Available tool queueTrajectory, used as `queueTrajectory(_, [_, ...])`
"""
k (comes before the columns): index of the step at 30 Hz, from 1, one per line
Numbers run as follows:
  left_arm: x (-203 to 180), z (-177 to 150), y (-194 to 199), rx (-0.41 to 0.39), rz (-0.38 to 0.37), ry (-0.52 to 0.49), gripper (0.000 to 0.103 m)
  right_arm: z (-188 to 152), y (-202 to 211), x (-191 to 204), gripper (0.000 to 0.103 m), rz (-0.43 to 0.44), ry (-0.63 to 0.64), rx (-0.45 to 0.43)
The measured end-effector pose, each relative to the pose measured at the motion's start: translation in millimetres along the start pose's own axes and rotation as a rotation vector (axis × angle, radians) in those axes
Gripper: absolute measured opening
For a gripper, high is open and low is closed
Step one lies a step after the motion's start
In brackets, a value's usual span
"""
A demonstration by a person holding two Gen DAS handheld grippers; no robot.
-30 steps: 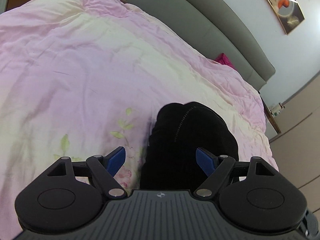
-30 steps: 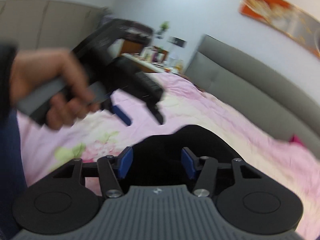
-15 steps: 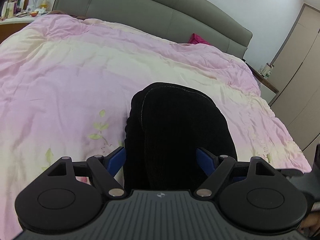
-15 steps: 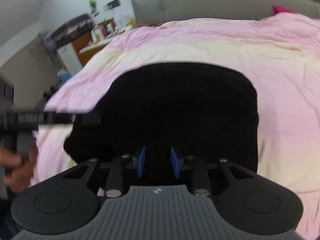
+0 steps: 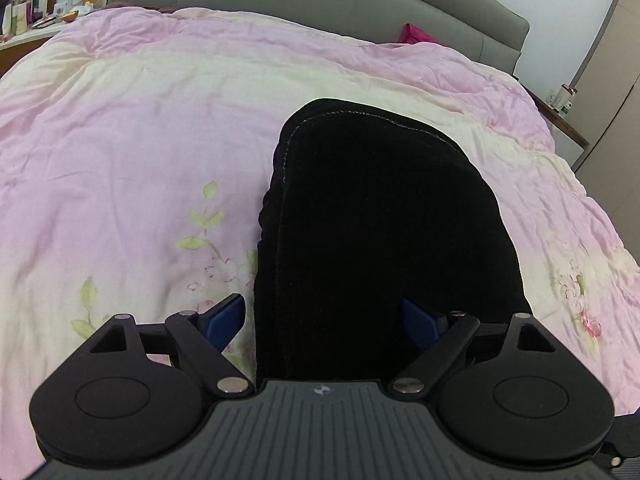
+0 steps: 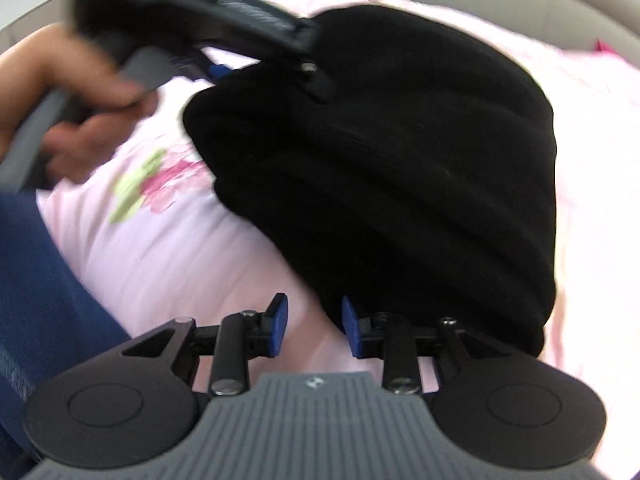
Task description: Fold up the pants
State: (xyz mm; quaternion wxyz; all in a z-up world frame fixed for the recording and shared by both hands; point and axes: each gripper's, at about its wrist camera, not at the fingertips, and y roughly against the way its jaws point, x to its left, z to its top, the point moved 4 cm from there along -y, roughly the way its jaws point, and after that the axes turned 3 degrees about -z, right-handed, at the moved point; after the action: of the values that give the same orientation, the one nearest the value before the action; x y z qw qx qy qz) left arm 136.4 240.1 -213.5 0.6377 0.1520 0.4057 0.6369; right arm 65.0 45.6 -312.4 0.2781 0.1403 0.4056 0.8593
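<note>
The bed is carrying the folded pants, lying just ahead of both tools. The left hand-held gripper is hanging spread wide over them; the right hand-held gripper is released, jaws parted at their near edge.

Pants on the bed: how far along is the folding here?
Mostly done: the black pants lie in a compact, layered bundle on the pink quilt. In hand: nothing; left gripper and right gripper are open. Left: perhaps a final tidy.
</note>
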Motion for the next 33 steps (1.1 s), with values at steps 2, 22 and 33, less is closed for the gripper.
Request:
queueTrajectory(2, [0.7,-5.5,11.5,0.002,0.02,0.008,0.101,8.1,16.6,-1.6,0.027,0.034,-0.008,-0.052])
queueTrajectory(22, [-11.9,-25.9,44.7,0.137,-0.017,-0.106,0.103,128.3,73.6,-123.8,0.073,-0.046,-0.058,-0.229])
queueTrajectory(33, [7.3,-39.2,4.3,0.213,-0.189,0.124,0.103,280.9,-35.5,-100.1,0.073,0.234,0.203,-0.022])
